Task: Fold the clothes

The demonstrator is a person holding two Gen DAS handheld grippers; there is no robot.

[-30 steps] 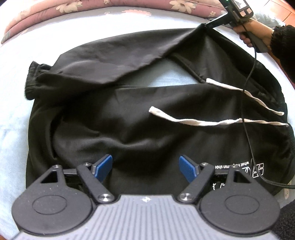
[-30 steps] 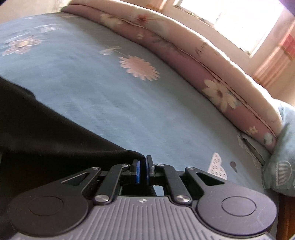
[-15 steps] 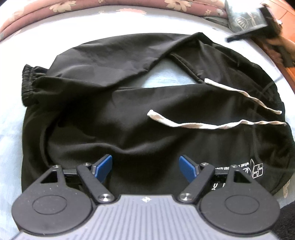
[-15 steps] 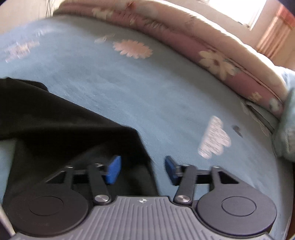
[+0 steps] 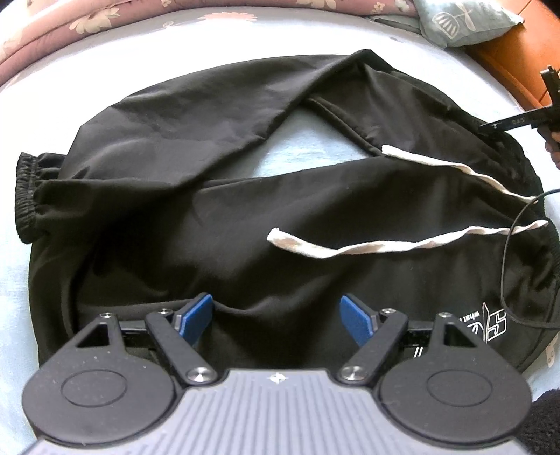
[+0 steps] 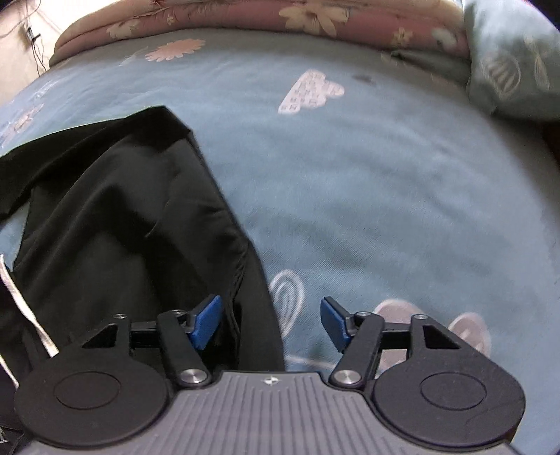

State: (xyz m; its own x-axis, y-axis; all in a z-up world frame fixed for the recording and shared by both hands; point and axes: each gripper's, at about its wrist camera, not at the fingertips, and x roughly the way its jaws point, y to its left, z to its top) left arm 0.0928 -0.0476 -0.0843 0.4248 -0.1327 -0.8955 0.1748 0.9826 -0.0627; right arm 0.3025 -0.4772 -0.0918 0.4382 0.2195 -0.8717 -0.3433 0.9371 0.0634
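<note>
The left wrist view shows a pair of black trousers (image 5: 245,210) lying on a light blue bed sheet (image 5: 105,87), folded so that the legs run to the left and end in a gathered cuff (image 5: 26,196). Two white drawstrings (image 5: 385,245) lie across the black cloth, and a white printed logo (image 5: 490,322) is near the right edge. The left gripper (image 5: 278,320) hangs just above the near part of the trousers with its blue pads (image 5: 196,318) spread wide, and nothing is pinched between them. At the far right edge of this view, part of the other tool and a dark cable (image 5: 507,266) are visible. In the right wrist view, the right gripper (image 6: 271,322) has its jaws apart; they have just been closing a little, but they press on nothing. The edge of the trousers (image 6: 122,210) lies below the left pad, and the sheet (image 6: 385,192) with its flower print is below the right one. A pink flowered quilt (image 6: 245,14) and a pale green pillow (image 6: 507,63) lie at the far side of the bed.
</note>
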